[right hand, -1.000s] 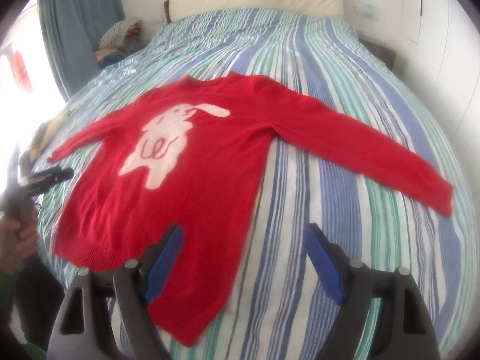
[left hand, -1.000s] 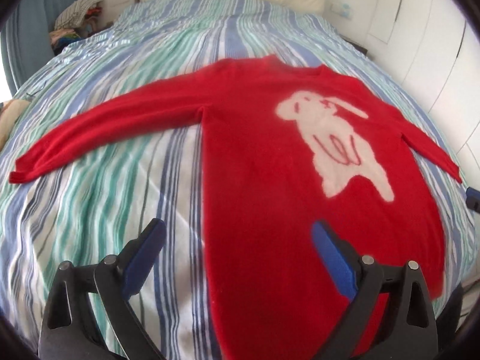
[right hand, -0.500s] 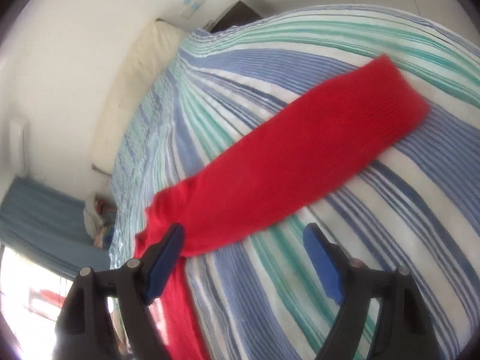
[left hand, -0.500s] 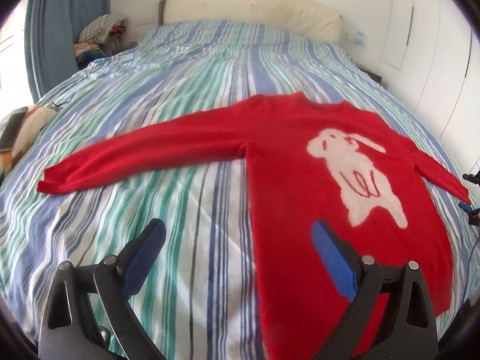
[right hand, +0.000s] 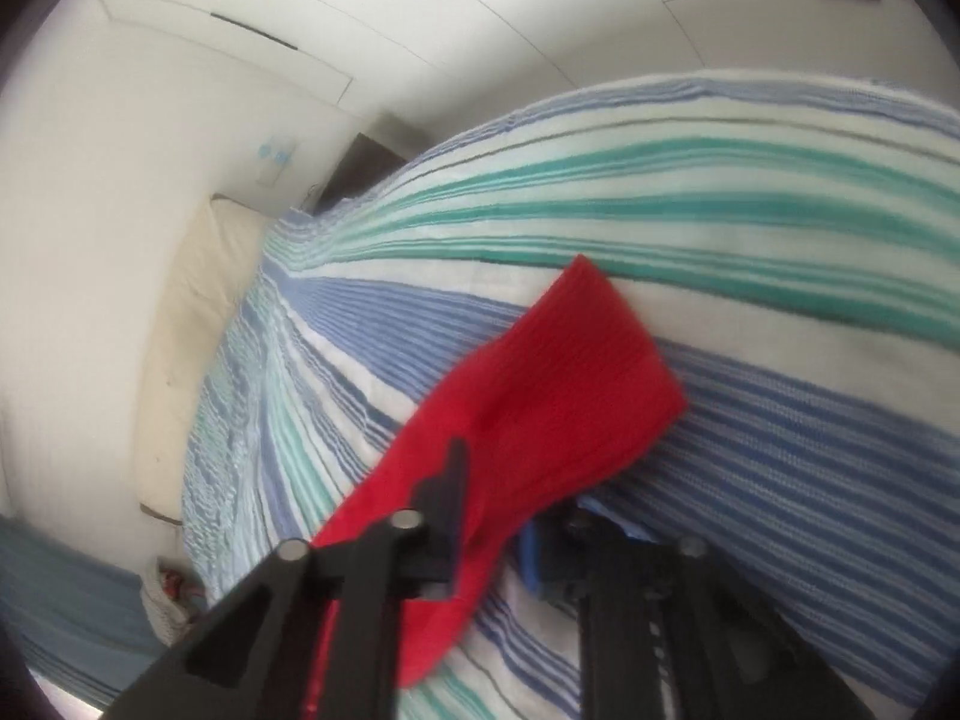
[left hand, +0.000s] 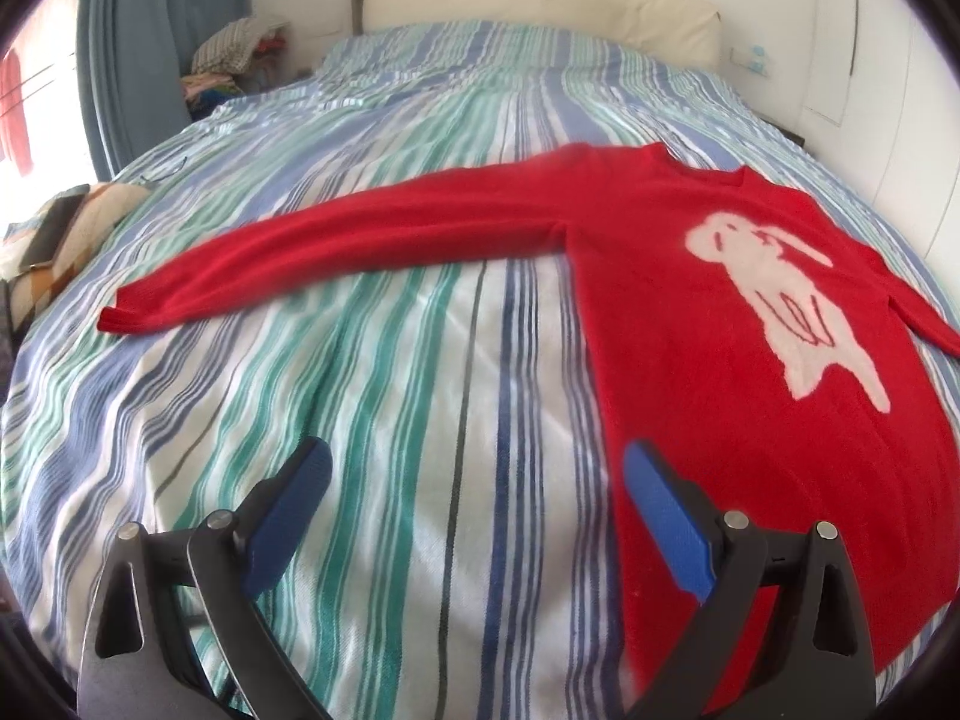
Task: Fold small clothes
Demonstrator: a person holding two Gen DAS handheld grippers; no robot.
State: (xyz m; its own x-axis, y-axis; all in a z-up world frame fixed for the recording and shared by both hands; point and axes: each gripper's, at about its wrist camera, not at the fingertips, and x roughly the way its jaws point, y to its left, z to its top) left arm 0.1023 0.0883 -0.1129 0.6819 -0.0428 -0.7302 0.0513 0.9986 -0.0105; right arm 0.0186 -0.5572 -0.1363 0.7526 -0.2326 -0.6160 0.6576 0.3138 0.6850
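Striped bedspread (left hand: 420,420) covers the bed, red sweater (left hand: 720,360) spread flat.

The bed (left hand: 420,420) carries a sheet striped lengthwise in blue, green and white. A cream headboard (left hand: 540,12) runs along the far edge of the bed, against a white wall. A blue curtain (left hand: 138,42) hangs beyond the far left corner. A pile of mixed clothes (left hand: 228,60) sits beside that corner. A patterned cushion (left hand: 66,234) lies at the left edge, with a dark flat device resting on it. White cupboard doors (left hand: 870,60) stand along the right side.
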